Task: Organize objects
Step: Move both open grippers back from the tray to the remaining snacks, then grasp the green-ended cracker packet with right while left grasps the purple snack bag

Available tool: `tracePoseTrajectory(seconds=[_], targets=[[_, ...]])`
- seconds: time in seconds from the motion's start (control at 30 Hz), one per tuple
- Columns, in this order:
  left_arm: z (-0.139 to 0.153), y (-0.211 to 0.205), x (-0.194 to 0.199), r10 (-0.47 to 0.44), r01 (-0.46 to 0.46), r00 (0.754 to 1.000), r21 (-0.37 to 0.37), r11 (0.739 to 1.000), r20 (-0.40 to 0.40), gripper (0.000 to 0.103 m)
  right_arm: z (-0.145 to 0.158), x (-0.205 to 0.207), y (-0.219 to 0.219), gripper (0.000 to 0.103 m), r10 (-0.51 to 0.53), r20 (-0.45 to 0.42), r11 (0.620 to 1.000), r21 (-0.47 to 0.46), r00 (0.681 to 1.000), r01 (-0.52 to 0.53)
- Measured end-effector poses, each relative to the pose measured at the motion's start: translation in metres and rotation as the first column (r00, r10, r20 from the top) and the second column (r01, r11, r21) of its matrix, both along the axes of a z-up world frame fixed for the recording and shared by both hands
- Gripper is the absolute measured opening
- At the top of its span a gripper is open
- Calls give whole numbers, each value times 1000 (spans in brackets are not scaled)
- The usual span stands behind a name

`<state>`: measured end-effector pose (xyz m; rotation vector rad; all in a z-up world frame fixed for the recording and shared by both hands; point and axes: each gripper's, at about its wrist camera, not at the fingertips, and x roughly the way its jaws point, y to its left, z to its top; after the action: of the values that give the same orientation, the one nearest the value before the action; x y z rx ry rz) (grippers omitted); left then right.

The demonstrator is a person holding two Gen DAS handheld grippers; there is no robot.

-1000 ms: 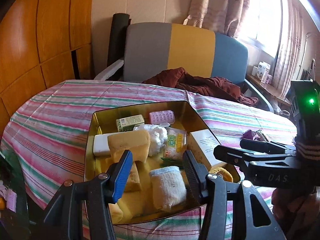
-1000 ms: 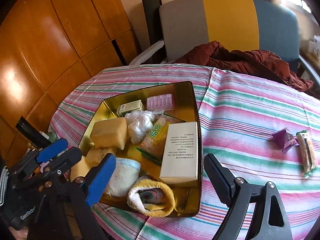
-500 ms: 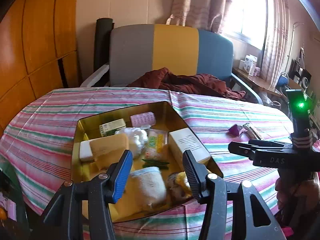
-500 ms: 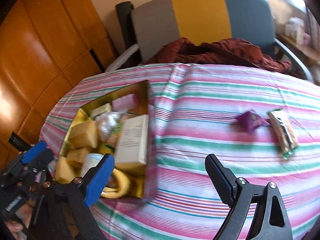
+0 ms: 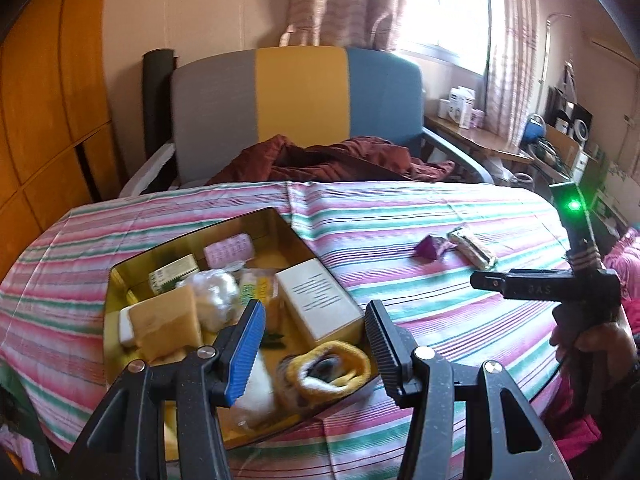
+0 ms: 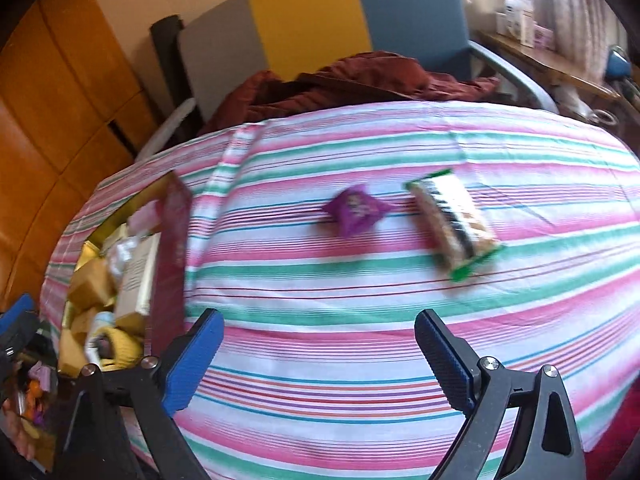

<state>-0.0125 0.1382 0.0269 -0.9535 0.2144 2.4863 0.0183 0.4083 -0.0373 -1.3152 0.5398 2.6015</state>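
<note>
A gold tin box on the striped table holds a white carton, a yellow sponge, a pink roller, rolled socks and other small items. A purple packet and a green-edged snack bar lie on the cloth to the box's right; both also show in the left wrist view, the packet and the bar. My left gripper is open and empty over the box's near end. My right gripper is open and empty, short of the packet and bar.
The round table has a pink, green and white striped cloth. A grey, yellow and blue chair with a maroon garment stands behind it. Wood panels are at the left, a cluttered side table at the right.
My right gripper has swung right, away from the box, and now faces the purple packet and snack bar. My left gripper has turned slightly right and stays open over the box.
</note>
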Motion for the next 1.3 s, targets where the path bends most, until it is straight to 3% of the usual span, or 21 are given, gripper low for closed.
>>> tracePoseTrajectory(seconds=[0.53, 0.93, 1.1, 1.17, 1.3], targets=[[-15, 73, 0, -206, 208, 977, -22, 978, 59, 53, -14, -4, 91, 97, -139, 62, 985, 107, 988, 132], [-30, 102, -7, -252, 256, 959, -17, 966, 129, 53, -52, -68, 110, 95, -61, 173, 980, 197, 983, 26], [-32, 114, -15, -259, 264, 952, -6, 965, 160, 53, -65, -87, 115, 76, -35, 203, 984, 178, 979, -2], [-33, 121, -19, -267, 271, 947, 7, 963, 180, 53, -61, -87, 115, 48, -13, 202, 986, 167, 979, -22], [-38, 134, -31, -271, 267, 930, 51, 962, 248, 53, -59, -74, 112, 47, 19, 237, 987, 152, 971, -57]])
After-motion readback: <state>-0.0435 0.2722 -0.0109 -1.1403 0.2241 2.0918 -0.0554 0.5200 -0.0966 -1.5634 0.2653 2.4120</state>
